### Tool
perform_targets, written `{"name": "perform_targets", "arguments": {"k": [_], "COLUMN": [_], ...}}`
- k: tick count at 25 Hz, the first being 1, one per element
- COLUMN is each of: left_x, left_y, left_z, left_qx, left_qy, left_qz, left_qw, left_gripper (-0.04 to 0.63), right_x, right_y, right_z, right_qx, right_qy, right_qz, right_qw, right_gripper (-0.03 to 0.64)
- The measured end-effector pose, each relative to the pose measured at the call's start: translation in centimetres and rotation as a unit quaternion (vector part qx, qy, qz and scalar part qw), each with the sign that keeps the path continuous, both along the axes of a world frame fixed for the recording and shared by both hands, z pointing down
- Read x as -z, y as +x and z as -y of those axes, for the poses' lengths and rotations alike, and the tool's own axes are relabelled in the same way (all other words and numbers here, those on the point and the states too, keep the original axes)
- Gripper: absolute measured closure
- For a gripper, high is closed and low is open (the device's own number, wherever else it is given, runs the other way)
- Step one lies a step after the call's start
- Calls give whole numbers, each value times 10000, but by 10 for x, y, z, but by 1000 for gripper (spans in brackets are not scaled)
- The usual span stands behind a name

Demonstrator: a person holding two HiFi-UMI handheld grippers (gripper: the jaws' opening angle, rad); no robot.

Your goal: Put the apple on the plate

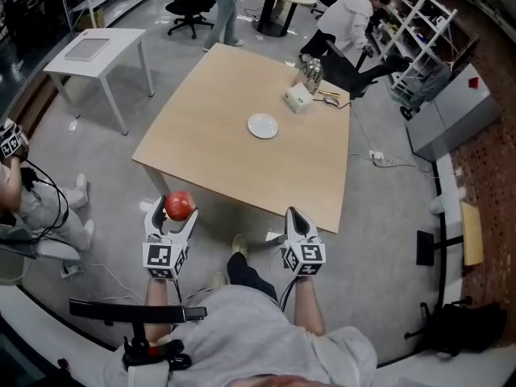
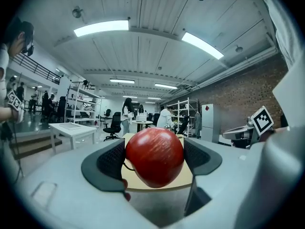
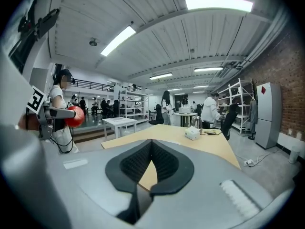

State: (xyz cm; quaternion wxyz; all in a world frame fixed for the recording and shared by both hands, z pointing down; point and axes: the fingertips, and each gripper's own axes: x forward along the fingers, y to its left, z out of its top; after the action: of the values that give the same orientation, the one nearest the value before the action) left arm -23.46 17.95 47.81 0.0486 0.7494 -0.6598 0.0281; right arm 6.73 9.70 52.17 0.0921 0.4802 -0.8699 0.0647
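A red apple point(image 1: 179, 205) point(image 2: 154, 157) is clamped between the pads of my left gripper point(image 1: 172, 213), held in the air just short of the near left corner of the wooden table point(image 1: 210, 143). The same apple point(image 3: 75, 116) shows at the left of the right gripper view. A small white plate point(image 1: 263, 126) lies near the table's middle, far ahead of both grippers. My right gripper point(image 1: 297, 222) hangs off the table's near edge, shut with its pads touching and nothing between them.
A white box point(image 1: 297, 98), a metal kettle point(image 1: 312, 73) and small items sit at the table's far right corner. A white side table point(image 1: 95, 52) stands to the left. People and office chairs are beyond; another person point(image 1: 32, 204) stands at the left. Cables lie on the floor.
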Motion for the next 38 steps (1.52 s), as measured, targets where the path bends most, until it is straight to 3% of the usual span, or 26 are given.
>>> {"name": "perform_targets", "arguments": {"k": [38], "left_x": [2], "left_y": [43], "left_z": [235], "left_qx": [116], "left_qy": [-56], "left_qz": [148], "left_qw": [9998], "left_gripper": [190], "right_x": [-38], "right_y": [31], "right_z": [244], "right_qx": [251], "right_qy": [-189], "right_qz": [401], "right_qw": [9987], "right_gripper": [611]}}
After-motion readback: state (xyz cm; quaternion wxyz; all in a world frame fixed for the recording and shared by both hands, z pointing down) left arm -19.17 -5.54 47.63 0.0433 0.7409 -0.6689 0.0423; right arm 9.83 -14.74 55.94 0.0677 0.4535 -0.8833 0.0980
